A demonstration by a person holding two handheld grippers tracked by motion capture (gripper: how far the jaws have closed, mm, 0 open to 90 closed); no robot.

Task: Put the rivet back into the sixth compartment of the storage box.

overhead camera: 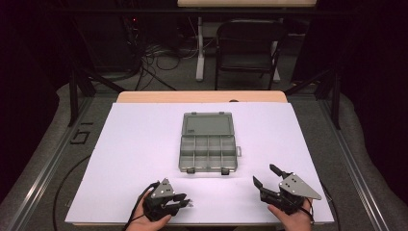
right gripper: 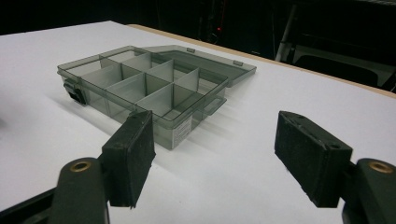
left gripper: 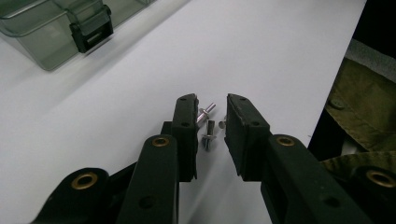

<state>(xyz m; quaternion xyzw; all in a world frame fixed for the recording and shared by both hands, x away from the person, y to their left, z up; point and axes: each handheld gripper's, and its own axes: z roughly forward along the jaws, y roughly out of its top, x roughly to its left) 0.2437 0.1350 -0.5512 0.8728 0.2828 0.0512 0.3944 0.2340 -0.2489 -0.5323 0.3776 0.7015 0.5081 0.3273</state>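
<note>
Here, open organizer box (right gripper: 144,88), compartments bare, screws (left gripper: 208,126) between left tool (left gripper: 211,116) pads

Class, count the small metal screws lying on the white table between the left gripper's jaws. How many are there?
3, perhaps more hidden: one screw against the left-hand jaw, one below it, one beside the right-hand jaw.

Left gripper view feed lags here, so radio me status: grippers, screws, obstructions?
Left gripper open around small screws on white sheet. Right gripper open, idle. Organizer box open; nothing blocking.
</note>
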